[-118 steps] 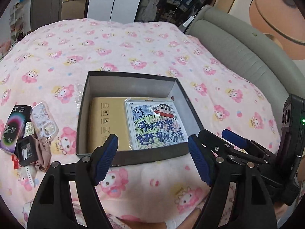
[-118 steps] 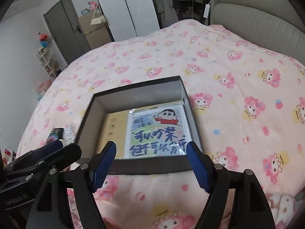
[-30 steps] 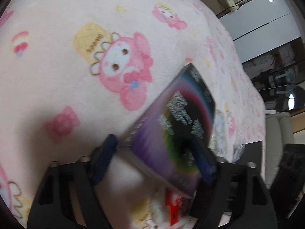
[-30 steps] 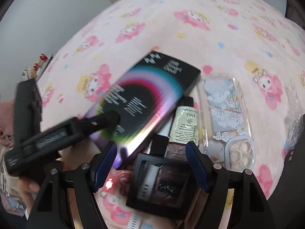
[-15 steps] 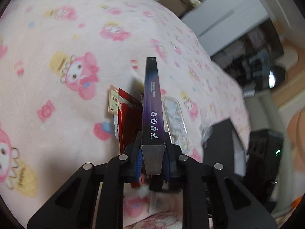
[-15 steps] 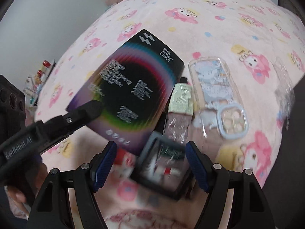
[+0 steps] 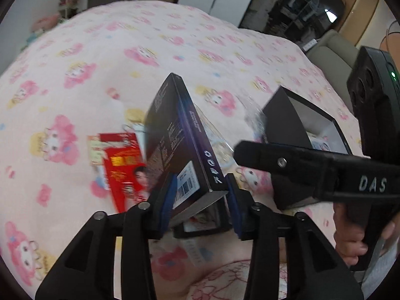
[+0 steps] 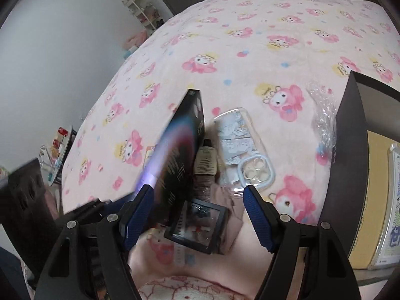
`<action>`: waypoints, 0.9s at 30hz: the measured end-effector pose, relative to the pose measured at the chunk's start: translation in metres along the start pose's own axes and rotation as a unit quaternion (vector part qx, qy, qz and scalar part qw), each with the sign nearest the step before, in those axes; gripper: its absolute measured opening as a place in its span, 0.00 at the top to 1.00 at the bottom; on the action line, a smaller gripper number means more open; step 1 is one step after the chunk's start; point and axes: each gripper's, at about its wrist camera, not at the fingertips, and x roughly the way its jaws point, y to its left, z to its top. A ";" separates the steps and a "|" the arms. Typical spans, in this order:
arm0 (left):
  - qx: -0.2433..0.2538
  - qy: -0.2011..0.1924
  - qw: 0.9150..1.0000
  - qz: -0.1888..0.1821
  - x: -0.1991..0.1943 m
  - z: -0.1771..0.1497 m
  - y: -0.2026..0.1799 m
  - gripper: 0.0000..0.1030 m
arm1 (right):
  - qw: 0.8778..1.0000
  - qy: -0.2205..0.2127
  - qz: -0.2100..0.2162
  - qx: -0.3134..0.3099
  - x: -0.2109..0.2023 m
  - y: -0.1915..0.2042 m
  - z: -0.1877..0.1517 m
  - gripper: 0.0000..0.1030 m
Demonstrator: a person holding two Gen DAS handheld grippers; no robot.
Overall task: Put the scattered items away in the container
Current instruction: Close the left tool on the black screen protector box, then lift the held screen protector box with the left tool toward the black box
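Note:
My left gripper (image 7: pixel 198 201) is shut on a flat black box with a rainbow print (image 7: pixel 180 137) and holds it tilted above the pink bedspread. The same box (image 8: pixel 180 160) shows in the right wrist view, held on edge. My right gripper (image 8: pixel 200 215) is open above a small black framed case (image 8: pixel 200 225), a small tube (image 8: pixel 206 161) and a clear phone case (image 8: pixel 240 147). The dark open container box (image 8: pixel 350 150) stands at the right, with a cartoon card inside; it also shows in the left wrist view (image 7: pixel 282 117).
A red packet (image 7: pixel 122 165) lies on the bedspread left of the held box. Crumpled clear wrap (image 8: pixel 322 125) lies against the container's wall. A grey headboard (image 7: pixel 327 47) is at the far right. The bed edge drops off at the left, near a shelf (image 8: pixel 140 7).
My left gripper has lifted the rainbow box off the pile and swung it towards the container. The right gripper stays open over the small items.

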 end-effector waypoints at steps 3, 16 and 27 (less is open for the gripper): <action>0.018 0.004 1.000 -0.024 0.000 -0.003 -0.004 0.54 | 1.000 -0.004 0.015 0.022 0.000 -0.009 -0.003 0.30; -0.123 -0.008 0.987 -0.102 0.003 -0.007 0.055 0.42 | 0.998 0.036 -0.030 0.037 0.043 -0.036 -0.012 0.30; -0.230 0.034 0.967 -0.105 0.067 0.006 0.092 0.59 | 0.995 0.072 0.056 0.037 0.079 -0.041 0.005 0.50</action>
